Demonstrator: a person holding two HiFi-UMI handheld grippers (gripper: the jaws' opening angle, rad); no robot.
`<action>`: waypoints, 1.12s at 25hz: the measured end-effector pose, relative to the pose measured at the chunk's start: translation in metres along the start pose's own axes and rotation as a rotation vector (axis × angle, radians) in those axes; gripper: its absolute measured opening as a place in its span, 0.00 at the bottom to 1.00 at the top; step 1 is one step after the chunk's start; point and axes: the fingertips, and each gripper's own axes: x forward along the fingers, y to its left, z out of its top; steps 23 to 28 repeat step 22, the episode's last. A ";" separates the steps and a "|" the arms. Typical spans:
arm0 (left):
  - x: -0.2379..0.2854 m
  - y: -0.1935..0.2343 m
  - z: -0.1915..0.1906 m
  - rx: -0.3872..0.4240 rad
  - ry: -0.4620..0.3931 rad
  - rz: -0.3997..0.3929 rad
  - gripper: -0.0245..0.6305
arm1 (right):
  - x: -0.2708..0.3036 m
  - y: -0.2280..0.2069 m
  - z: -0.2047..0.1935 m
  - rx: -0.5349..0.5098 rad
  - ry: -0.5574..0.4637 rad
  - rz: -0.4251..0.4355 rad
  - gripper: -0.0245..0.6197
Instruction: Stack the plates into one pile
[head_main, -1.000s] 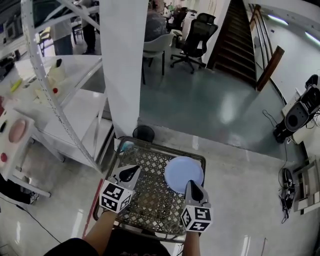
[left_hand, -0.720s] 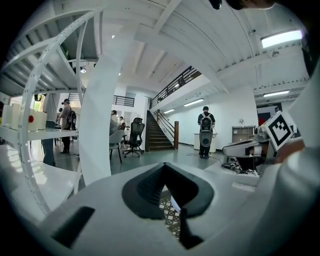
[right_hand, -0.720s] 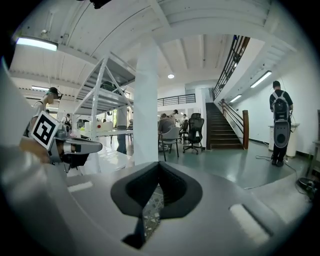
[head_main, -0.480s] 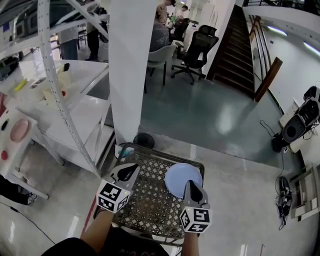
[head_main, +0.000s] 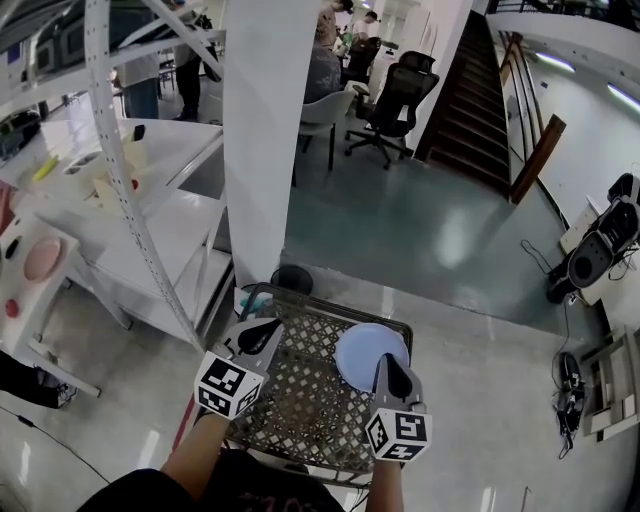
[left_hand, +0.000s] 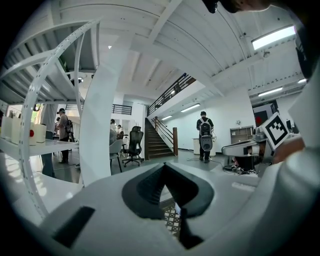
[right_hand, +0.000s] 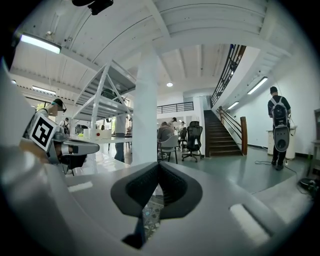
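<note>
In the head view a pale blue plate (head_main: 368, 355) lies on the right part of a dark lattice-top table (head_main: 300, 400). My right gripper (head_main: 392, 377) hovers over the plate's near edge, shut, with nothing between its jaws. My left gripper (head_main: 262, 334) hangs over the table's left side, also shut and empty. Both gripper views look out level across the room; their dark pads (left_hand: 165, 187) (right_hand: 157, 185) meet at the tips, with only a sliver of the lattice showing below. No other plate is visible.
A thick white pillar (head_main: 262, 140) rises just behind the table, with a small black round thing (head_main: 292, 279) at its foot. White shelving and benches (head_main: 110, 190) stand to the left. Office chairs (head_main: 395, 90), a staircase (head_main: 480, 90) and people are farther off; gear lies on the floor at right (head_main: 600, 250).
The head view has shifted a little, so the table and plate sit slightly lower and to the right. Both grippers keep their places over the table and stay shut.
</note>
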 end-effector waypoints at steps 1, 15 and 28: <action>-0.001 0.001 -0.001 -0.002 0.002 0.001 0.04 | 0.000 0.001 0.000 0.002 -0.001 0.002 0.05; -0.006 0.011 -0.003 -0.013 0.002 0.006 0.04 | -0.002 0.007 -0.001 -0.014 0.002 -0.013 0.05; -0.007 0.013 -0.004 -0.011 -0.002 0.004 0.04 | -0.003 0.008 -0.002 -0.016 0.001 -0.019 0.05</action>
